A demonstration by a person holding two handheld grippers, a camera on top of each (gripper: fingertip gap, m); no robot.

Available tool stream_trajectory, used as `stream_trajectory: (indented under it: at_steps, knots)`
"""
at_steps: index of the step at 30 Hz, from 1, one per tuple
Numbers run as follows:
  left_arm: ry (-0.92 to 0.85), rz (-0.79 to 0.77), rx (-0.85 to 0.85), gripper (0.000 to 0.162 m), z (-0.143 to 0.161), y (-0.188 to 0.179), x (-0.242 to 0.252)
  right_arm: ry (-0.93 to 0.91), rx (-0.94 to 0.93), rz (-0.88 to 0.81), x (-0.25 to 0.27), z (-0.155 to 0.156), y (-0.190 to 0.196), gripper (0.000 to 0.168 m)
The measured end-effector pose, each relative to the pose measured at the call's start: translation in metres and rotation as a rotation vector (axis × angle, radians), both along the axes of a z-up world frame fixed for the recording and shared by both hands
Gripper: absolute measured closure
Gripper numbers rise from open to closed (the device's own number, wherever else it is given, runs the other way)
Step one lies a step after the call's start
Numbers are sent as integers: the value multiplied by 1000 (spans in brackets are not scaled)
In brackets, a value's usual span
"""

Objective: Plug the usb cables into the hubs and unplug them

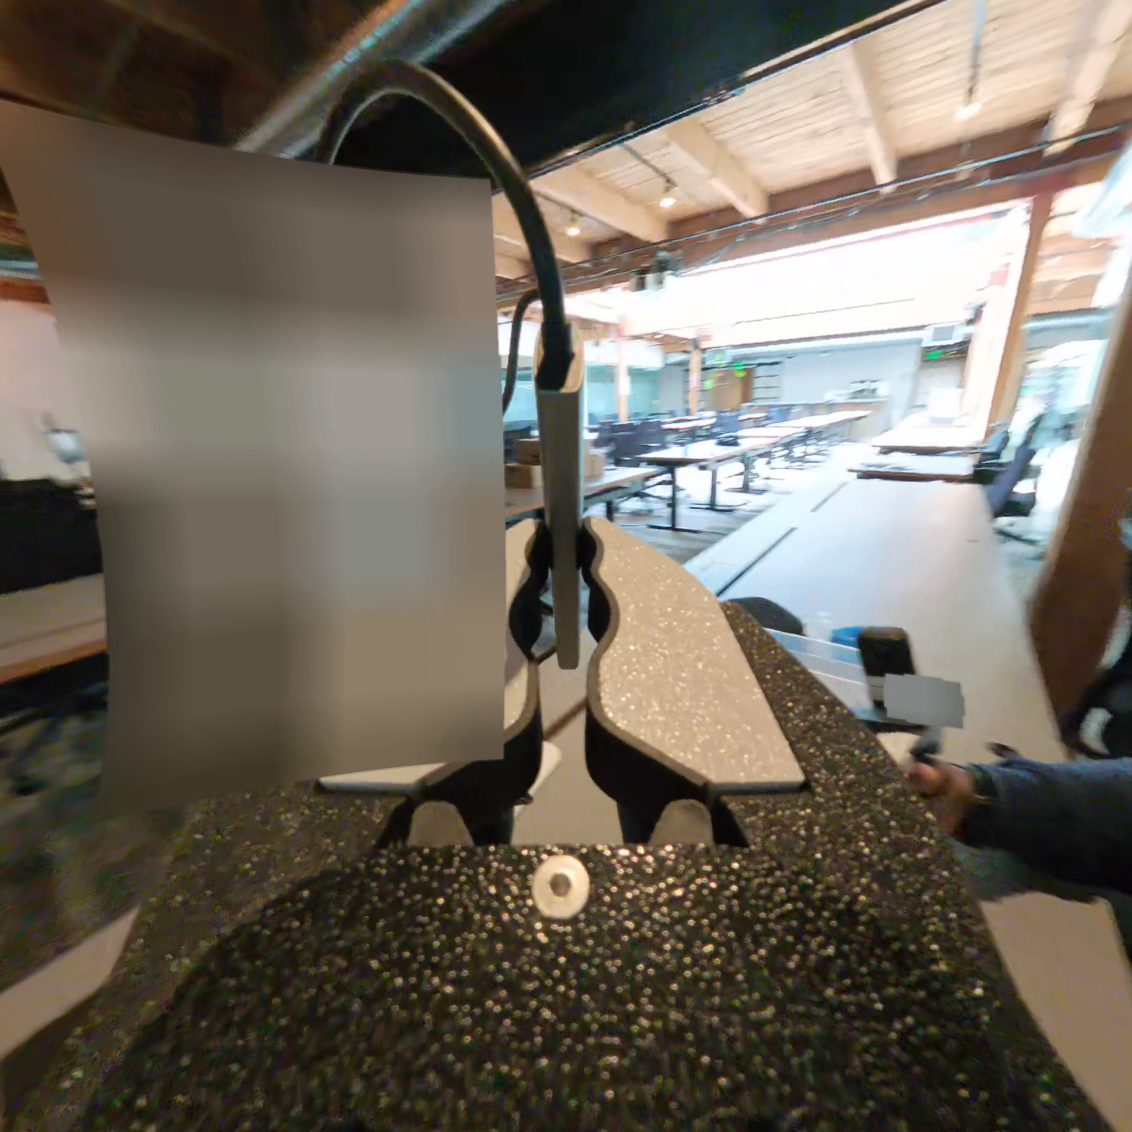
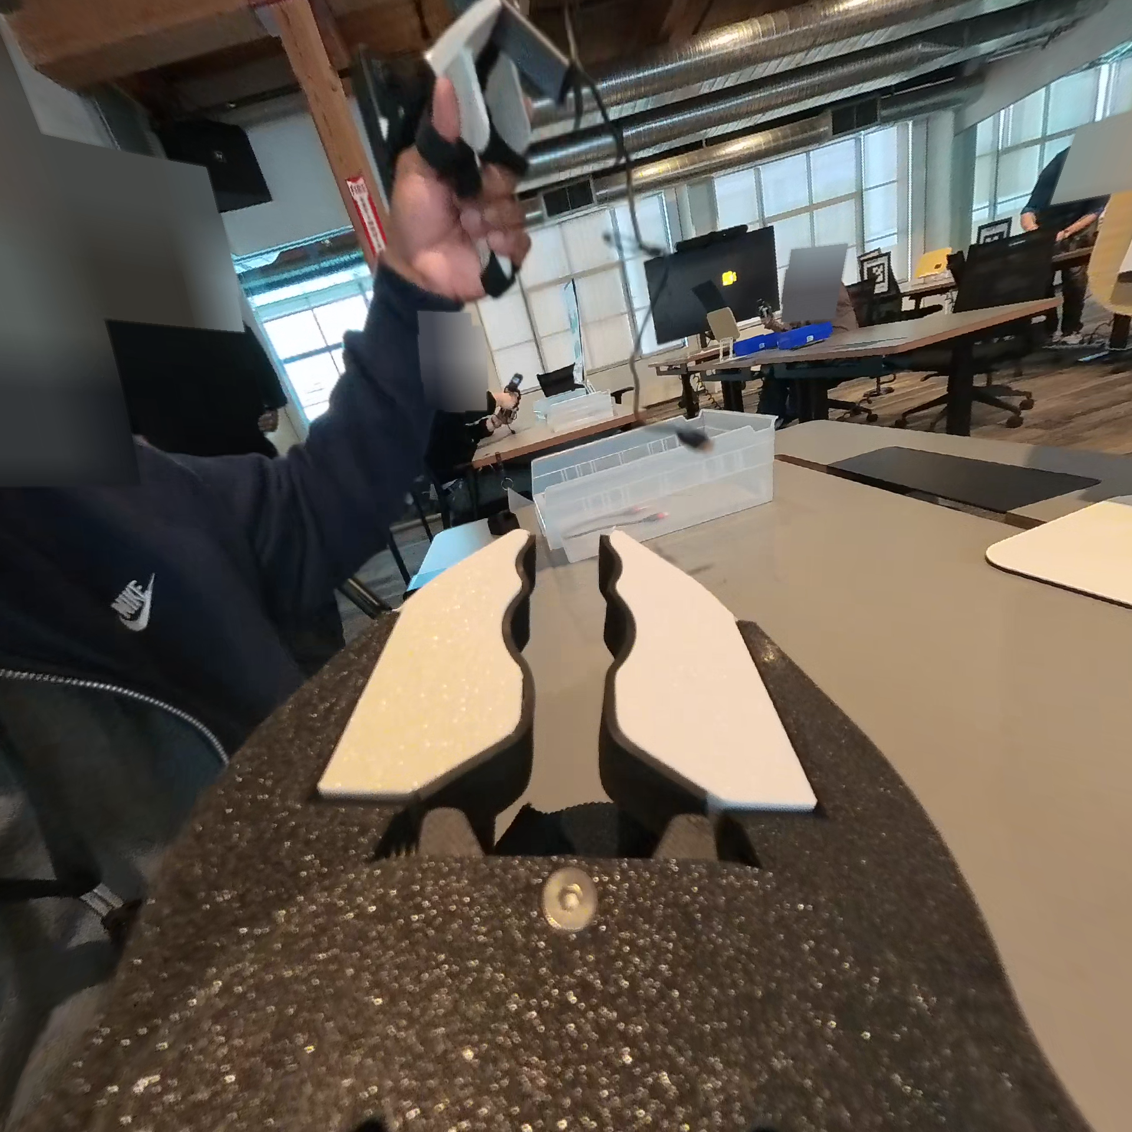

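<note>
My left claw [image 1: 562, 603] is raised high and pinches the slim grey hub [image 1: 560, 490] upright between its tips, black cable [image 1: 484, 147] arching from the hub's top end. My right claw [image 2: 566, 588] hangs narrowly parted and empty over the table [image 2: 857, 643], the hub well above it.

Open-plan office. Wooden ceiling beams [image 1: 723, 165] upper right of left wrist view, long desks [image 1: 723, 450] mid-right. Right wrist view: silver ducts [image 2: 704, 92] top, tall windows [image 2: 815, 202] centre right, dark monitor [image 2: 710, 282], wood-plank floor [image 2: 1078, 404] far right.
</note>
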State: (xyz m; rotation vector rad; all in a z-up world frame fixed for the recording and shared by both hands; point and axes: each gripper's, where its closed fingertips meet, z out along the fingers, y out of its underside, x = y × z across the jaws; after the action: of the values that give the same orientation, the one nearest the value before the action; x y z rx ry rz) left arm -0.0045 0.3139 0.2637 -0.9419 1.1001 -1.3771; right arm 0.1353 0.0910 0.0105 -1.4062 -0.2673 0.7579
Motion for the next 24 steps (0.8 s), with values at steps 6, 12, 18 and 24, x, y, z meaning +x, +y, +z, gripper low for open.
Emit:
stream_trajectory:
  at_steps: [6, 12, 18, 24]
  knots:
    - [8, 236, 111, 152, 67, 57, -60, 8, -18, 0, -1, -7, 4, 150]
    - [163, 365, 53, 152, 2, 105, -78, 0, -32, 10, -6, -12, 6, 151]
    - [297, 410, -123, 153, -109, 154, -84, 3, -41, 15, -8, -15, 8, 151]
    - [532, 441, -225, 153, -214, 183, -78, 3, -40, 14, -7, -14, 7, 152]
